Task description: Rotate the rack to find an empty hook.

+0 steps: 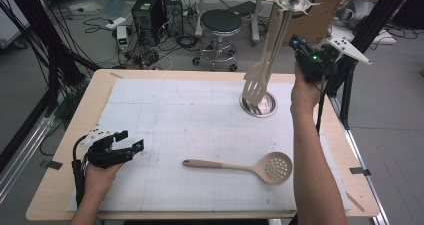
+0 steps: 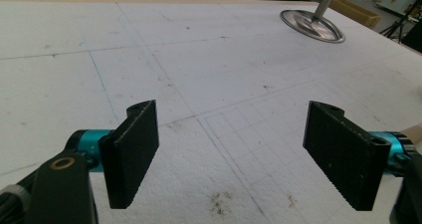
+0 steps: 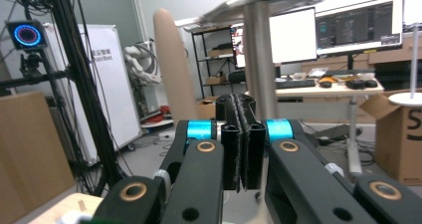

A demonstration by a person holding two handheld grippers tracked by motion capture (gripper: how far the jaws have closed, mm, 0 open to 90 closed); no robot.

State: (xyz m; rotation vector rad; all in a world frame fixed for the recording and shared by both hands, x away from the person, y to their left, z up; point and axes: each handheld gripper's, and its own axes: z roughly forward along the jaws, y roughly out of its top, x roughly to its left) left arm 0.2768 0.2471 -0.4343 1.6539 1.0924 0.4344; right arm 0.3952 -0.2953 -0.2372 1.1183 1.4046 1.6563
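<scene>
A steel utensil stand (image 1: 280, 40) rises from a round base (image 1: 258, 105) at the back right of the white mat. From its top ring hangs a wooden slotted spatula (image 1: 261, 67). A wooden skimmer spoon (image 1: 240, 166) lies flat near the front, its bowl to the right. My right gripper (image 1: 296, 42) is raised beside the stand's pole, shut with nothing between its jaws; in the right gripper view (image 3: 241, 104) the pole (image 3: 259, 59) and spatula handle (image 3: 171, 64) stand just beyond it. My left gripper (image 1: 131, 140) rests at the front left, open and empty (image 2: 239, 154).
A white foam mat (image 1: 175, 110) covers the wooden table. Beyond the far edge are a black stool (image 1: 220, 22), computer towers (image 1: 155, 10) and floor cables. Black frame posts stand at the left (image 1: 35, 35) and right (image 1: 365, 30) of the table.
</scene>
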